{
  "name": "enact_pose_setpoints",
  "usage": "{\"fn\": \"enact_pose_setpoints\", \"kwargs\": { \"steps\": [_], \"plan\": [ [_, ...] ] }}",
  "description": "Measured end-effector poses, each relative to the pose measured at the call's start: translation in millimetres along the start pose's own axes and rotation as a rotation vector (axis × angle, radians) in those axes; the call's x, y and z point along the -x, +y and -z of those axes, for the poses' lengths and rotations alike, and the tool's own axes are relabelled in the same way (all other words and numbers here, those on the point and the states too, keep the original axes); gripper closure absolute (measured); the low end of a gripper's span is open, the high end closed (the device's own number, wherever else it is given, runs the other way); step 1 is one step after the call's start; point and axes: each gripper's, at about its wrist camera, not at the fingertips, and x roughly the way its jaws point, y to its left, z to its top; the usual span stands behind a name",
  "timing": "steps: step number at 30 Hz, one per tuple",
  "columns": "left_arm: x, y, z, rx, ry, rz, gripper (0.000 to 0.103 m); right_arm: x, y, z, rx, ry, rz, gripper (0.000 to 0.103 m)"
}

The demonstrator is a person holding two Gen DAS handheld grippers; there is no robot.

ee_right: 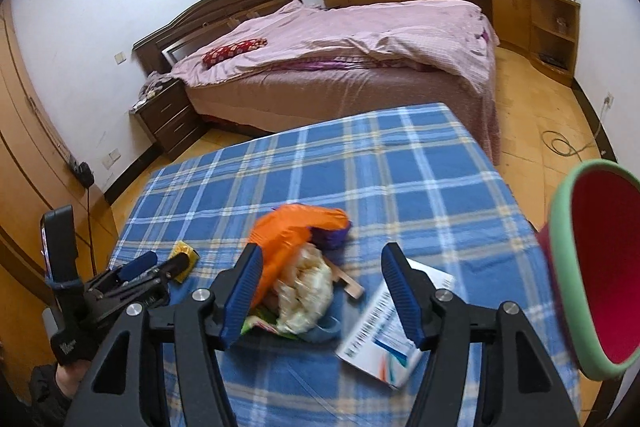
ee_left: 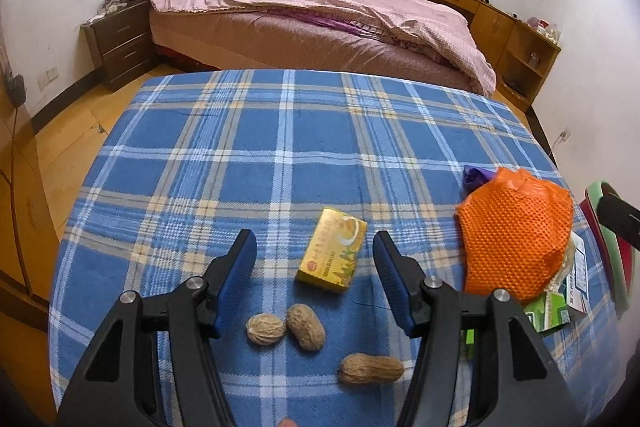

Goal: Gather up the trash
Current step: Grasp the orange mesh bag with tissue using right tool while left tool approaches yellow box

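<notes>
On the blue plaid table [ee_left: 280,147] lie a yellow snack box [ee_left: 332,255], two walnuts [ee_left: 266,329] and a peanut [ee_left: 370,369]. My left gripper [ee_left: 315,239] hangs open just above them, with the box's far end between its fingertips and untouched. To the right sits a heap: an orange mesh bag [ee_right: 288,235], crumpled white paper [ee_right: 306,291], a purple scrap [ee_right: 332,237], a wooden stick [ee_right: 350,285] and a white carton [ee_right: 384,335]. My right gripper [ee_right: 322,251] is open over this heap, holding nothing. A red bin with a green rim [ee_right: 560,267] stands at the right.
A green packet [ee_left: 548,311] lies under the orange bag [ee_left: 516,235]. Behind the table is a bed with a pink quilt [ee_left: 320,11], a dark nightstand [ee_left: 120,43] and wooden cabinets [ee_left: 500,23]. The far half of the cloth bears nothing.
</notes>
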Motion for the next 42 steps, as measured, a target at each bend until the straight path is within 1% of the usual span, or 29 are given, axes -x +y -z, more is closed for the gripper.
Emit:
{"fn": "enact_pose_setpoints", "kwargs": {
  "steps": [1, 3, 7, 8, 9, 10, 12, 13, 15, 18, 24, 30, 40, 42],
  "plan": [
    [-1.2, 2.0, -0.2, 0.010, 0.003, -0.002, 0.047, -4.7, 3.6, -1.6, 0.008, 0.007, -0.002, 0.038],
    [-2.7, 5.0, -0.1, 0.025, 0.008, 0.013, 0.049, -14.0, 9.7, -3.4, 0.022, 0.024, -0.007, 0.039],
    [-2.6, 6.8, 0.3, 0.036, 0.010, 0.037, 0.055, -31.9, 19.7, -7.4, 0.056, 0.051, 0.006, 0.039],
    [-2.6, 6.7, 0.3, 0.037, 0.008, 0.038, 0.055, -36.9, 21.6, -8.1, 0.065, 0.061, 0.014, 0.041],
    [-2.2, 6.3, 0.3, 0.036, 0.007, 0.041, 0.057, -41.5, 23.1, -8.5, 0.074, 0.069, 0.018, 0.047],
    [-2.0, 5.3, 0.5, 0.030, 0.007, 0.048, 0.060, -44.3, 24.1, -8.4, 0.082, 0.077, 0.022, 0.051],
    [-1.8, 2.8, 0.6, 0.025, 0.007, 0.057, 0.065, -50.1, 26.3, -7.0, 0.105, 0.087, 0.034, 0.068],
    [-2.0, 2.0, 0.7, 0.021, 0.007, 0.058, 0.070, -52.1, 27.1, -6.1, 0.117, 0.090, 0.039, 0.073],
    [-2.2, 0.9, 1.2, 0.016, 0.005, 0.060, 0.071, -53.3, 28.6, -4.2, 0.138, 0.088, 0.035, 0.087],
    [-1.6, 1.0, 1.0, 0.017, 0.000, 0.072, 0.074, -49.3, 28.6, -2.7, 0.153, 0.067, 0.016, 0.095],
    [11.2, 0.9, 0.4, 0.026, -0.036, 0.087, 0.074, -27.0, 26.3, -3.5, 0.118, 0.011, -0.036, 0.097],
    [35.3, -4.2, 0.3, 0.032, -0.074, 0.102, 0.074, 5.4, 21.4, -4.3, 0.080, -0.056, -0.083, 0.097],
    [76.6, -29.0, 4.6, 0.029, -0.117, 0.173, 0.074, 55.0, -0.5, 2.1, 0.011, -0.128, -0.134, 0.097],
    [83.4, -34.2, 5.8, 0.026, -0.124, 0.182, 0.074, 63.0, -6.5, 4.2, 0.004, -0.133, -0.133, 0.097]
  ]
}}
